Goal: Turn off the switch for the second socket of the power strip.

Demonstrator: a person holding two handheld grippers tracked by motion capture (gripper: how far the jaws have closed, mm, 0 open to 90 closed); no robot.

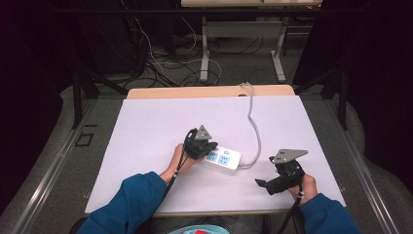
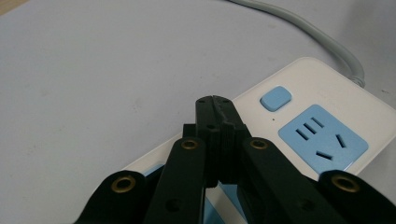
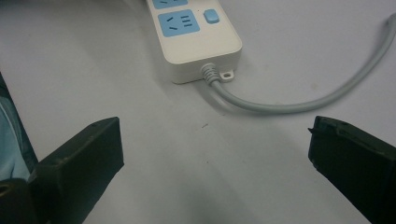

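Left claw (image 2: 214, 100) closed over power strip (image 2: 322, 107)

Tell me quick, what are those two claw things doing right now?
Left gripper: shut, empty, over the power strip.
Right gripper: open, empty, above the table.

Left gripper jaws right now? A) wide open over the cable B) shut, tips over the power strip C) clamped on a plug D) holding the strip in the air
B: in the left gripper view the left gripper has its jaws pressed together with nothing between them, tips above the white power strip, which lies flat on the table.
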